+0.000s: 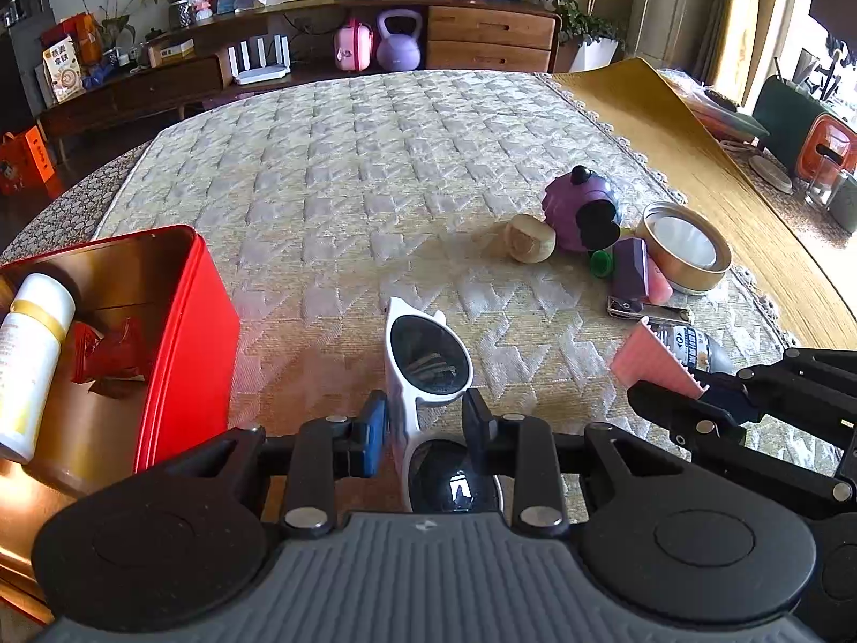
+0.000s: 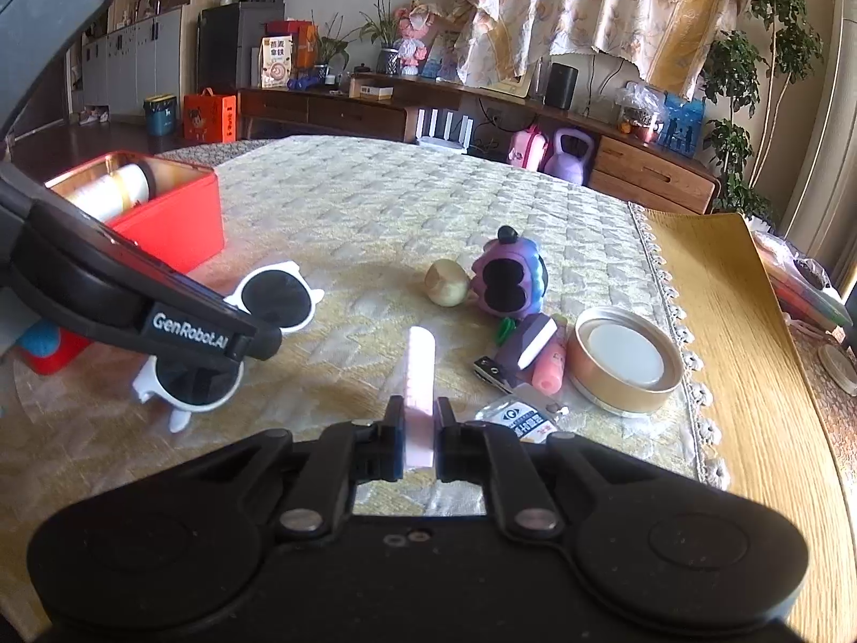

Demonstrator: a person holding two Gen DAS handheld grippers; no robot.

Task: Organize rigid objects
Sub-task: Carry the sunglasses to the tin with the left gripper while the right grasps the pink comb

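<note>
At the left edge of the left wrist view sat the red tin (image 1: 187, 332), open, with a white bottle (image 1: 32, 359) and a red wrapper (image 1: 107, 356) lying inside it. Low in the centre, the left gripper (image 1: 426, 423) was closed on the bridge of the white sunglasses (image 1: 423, 359), one dark lens ahead of the fingers and one behind (the frame stood on edge between the pads). Right of centre clustered a purple toy (image 1: 578, 209), a pale round piece (image 1: 530, 238) touching it, and a gold tin lid (image 1: 685, 246). In the right wrist view, lower centre, the right gripper (image 2: 419, 436) was clamped on a pink comb (image 2: 419, 375) pointing up the frame, above the quilted cloth (image 2: 348, 198).
</note>
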